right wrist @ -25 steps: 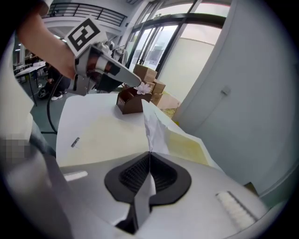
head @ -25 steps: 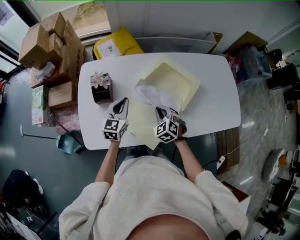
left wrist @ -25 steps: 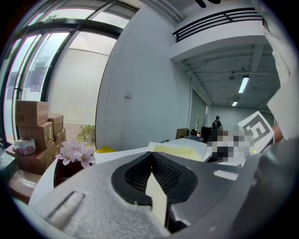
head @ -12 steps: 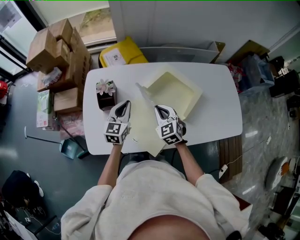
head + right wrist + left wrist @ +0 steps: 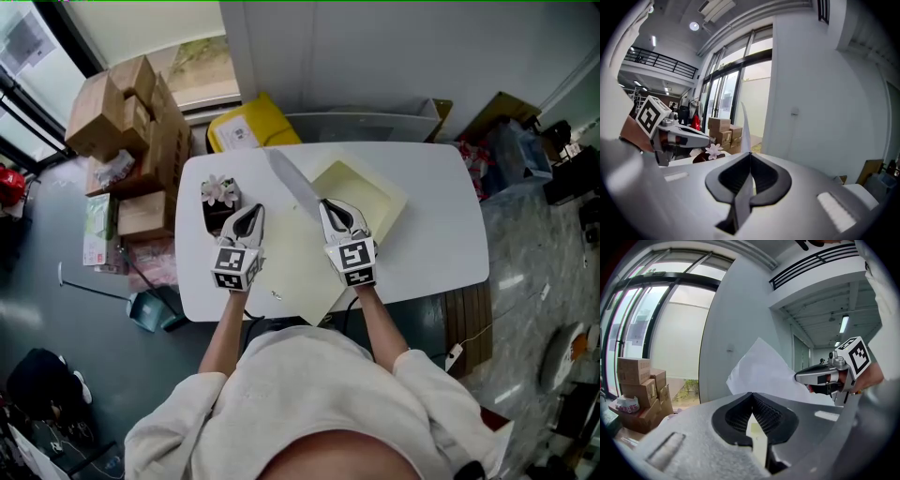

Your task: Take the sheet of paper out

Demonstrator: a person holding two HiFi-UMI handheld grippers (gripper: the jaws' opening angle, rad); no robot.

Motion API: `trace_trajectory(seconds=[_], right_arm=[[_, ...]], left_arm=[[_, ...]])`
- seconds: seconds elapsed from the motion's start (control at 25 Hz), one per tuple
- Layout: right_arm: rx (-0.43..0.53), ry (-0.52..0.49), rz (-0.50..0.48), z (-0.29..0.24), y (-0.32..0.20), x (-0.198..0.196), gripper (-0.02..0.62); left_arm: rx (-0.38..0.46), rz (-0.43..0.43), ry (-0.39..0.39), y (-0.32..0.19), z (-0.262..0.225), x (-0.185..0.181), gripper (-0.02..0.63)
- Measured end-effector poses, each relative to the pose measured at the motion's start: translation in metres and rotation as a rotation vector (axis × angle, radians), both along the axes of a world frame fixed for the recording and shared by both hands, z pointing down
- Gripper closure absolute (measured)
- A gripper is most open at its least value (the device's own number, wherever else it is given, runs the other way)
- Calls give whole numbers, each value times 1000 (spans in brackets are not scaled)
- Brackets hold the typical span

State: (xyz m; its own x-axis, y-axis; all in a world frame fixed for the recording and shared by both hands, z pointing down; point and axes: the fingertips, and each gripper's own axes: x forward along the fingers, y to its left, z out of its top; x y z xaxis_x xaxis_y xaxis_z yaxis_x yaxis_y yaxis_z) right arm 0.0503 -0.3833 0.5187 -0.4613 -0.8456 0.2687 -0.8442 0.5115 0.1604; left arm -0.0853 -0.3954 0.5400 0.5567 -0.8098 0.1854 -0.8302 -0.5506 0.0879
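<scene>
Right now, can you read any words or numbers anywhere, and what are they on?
No text here is clear enough to quote.
White label on the yellow bin: print too blurred to read.
Cardboard boxes: any print is too small to read.
Left marker cube and right marker cube: only black-and-white square patterns, no letters or numbers.

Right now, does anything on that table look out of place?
Only the cream panel: it sticks out past the table's near edge. The white sheet stands in the air, pinched by the right gripper.
</scene>
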Motion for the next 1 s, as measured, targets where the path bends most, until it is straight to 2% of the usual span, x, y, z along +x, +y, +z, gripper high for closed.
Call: trace_trajectory(seconds=[0.36,0.8,1.0], right_arm=[[48,-120,144,-24,-15,50,591],[54,-139,346,-24,-6,136,591],[34,-146,399,-16,7,157,591]], left_arm=[[51,2,5,-16,-26,2,611],[50,36,-7,-19,-27,12,611],[43,41,-4,-19,-24,16,611]])
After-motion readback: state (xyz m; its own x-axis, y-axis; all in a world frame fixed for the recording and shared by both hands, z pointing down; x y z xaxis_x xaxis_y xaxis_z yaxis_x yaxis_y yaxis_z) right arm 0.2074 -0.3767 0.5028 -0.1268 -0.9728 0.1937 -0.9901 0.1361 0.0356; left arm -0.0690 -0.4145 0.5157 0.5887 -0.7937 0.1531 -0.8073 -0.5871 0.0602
